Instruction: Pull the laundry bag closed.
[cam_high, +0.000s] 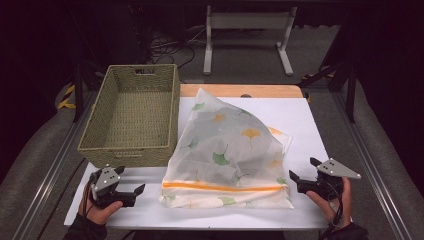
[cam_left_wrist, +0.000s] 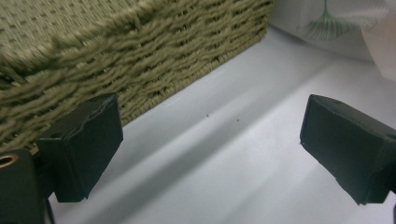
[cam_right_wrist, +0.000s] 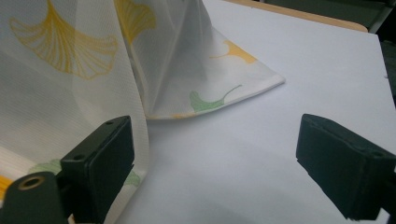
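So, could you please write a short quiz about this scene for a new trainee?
1. True or false: the basket has items inside.
2. Which gripper is nearer the basket: A) left gripper B) right gripper?
3. What colour is the stripe on the cloth?

Key: 1. False; it looks empty. 2. A. 3. Orange.

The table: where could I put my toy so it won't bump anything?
Bare white table lies right of the leaf-print bag, and along the near edge between the open left claw and right claw. It is crowded on the left, where the woven basket sits close beside the bag.
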